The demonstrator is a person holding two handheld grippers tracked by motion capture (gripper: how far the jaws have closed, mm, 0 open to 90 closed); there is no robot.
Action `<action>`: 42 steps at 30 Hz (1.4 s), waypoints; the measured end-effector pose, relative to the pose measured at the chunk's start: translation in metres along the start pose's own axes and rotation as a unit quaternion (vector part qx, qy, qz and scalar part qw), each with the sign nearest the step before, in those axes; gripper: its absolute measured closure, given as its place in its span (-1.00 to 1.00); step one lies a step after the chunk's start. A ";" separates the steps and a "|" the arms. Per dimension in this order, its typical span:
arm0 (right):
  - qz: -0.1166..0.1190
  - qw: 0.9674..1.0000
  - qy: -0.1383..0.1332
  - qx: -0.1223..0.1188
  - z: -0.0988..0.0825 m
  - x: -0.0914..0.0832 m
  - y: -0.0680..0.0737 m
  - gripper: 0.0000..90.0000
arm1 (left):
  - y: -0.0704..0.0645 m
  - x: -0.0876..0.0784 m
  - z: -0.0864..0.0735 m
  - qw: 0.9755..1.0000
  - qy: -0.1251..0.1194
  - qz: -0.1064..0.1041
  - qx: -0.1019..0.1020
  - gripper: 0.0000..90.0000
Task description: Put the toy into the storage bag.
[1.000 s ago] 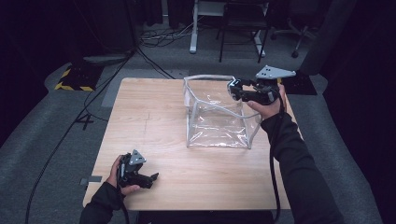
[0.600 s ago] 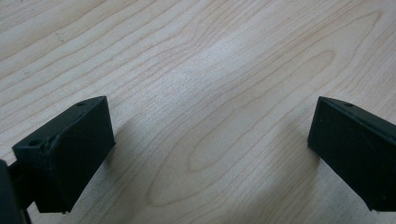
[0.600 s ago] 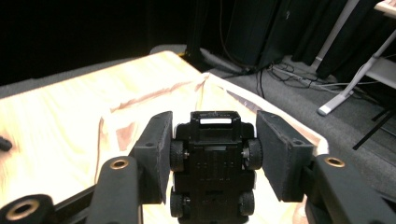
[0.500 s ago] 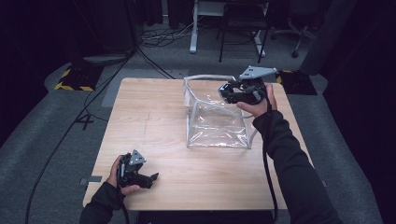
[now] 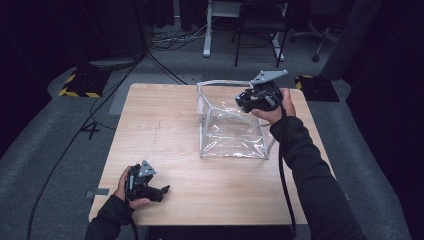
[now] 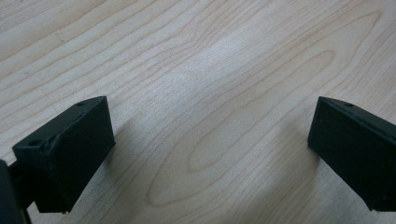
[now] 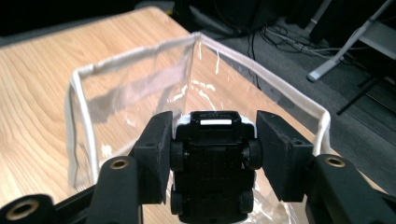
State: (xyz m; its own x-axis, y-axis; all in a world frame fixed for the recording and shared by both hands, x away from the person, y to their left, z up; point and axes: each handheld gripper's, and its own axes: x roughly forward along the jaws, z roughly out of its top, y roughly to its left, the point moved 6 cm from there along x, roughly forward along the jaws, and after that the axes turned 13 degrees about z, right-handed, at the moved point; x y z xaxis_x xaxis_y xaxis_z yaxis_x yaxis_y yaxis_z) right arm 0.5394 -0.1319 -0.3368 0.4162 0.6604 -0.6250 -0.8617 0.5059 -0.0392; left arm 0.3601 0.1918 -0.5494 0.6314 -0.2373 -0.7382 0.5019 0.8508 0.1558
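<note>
A clear plastic box (image 5: pixel 232 135) with a white rim stands open-topped on the right half of the wooden table (image 5: pixel 160 125). My right gripper (image 5: pixel 246 101) hangs over the box's far right corner. In the right gripper view its jaws press on both sides of a small toy car (image 7: pixel 212 158), whose black underside and wheels face the camera, above the box's opening and white rim (image 7: pixel 135 58). My left gripper (image 5: pixel 161 192) lies on the table near the front left edge. In the left gripper view its jaws stand wide apart over bare wood, the left gripper (image 6: pixel 210 149) holding nothing.
Beyond the table's far edge the floor carries cables (image 5: pixel 165 42), a desk leg (image 5: pixel 206 30) and chair legs (image 5: pixel 280 35). A yellow-and-black striped mat (image 5: pixel 77 85) lies at the far left. The table's left half is bare wood.
My right gripper has moved left with the toy car, from the box's right rim to above its opening. The left gripper has stayed where it was.
</note>
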 end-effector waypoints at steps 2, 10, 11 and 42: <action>-0.001 1.000 0.023 0.001 -0.004 0.001 0.000 0.07 | 0.000 0.000 0.000 1.000 0.001 -0.002 -0.002 -0.99; -0.003 0.998 0.057 -0.004 -0.009 -0.003 0.002 0.07 | 0.000 0.000 0.000 1.000 -0.001 -0.002 0.000 -0.99; -0.002 0.998 0.059 -0.006 -0.010 -0.004 0.002 0.07 | 0.000 0.000 0.000 1.000 -0.001 -0.002 -0.001 -0.99; 0.042 0.996 0.073 0.018 -0.045 -0.038 -0.008 0.07 | 0.000 0.000 0.000 1.000 0.000 -0.003 -0.001 -0.99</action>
State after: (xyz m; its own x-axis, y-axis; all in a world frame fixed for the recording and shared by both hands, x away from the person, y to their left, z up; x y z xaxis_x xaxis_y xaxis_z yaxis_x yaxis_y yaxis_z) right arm 0.5173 -0.1855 -0.3480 0.2938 0.6148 -0.7319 -0.8796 0.4736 0.0448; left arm 0.3595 0.1915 -0.5494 0.6284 -0.2431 -0.7390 0.5042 0.8506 0.1490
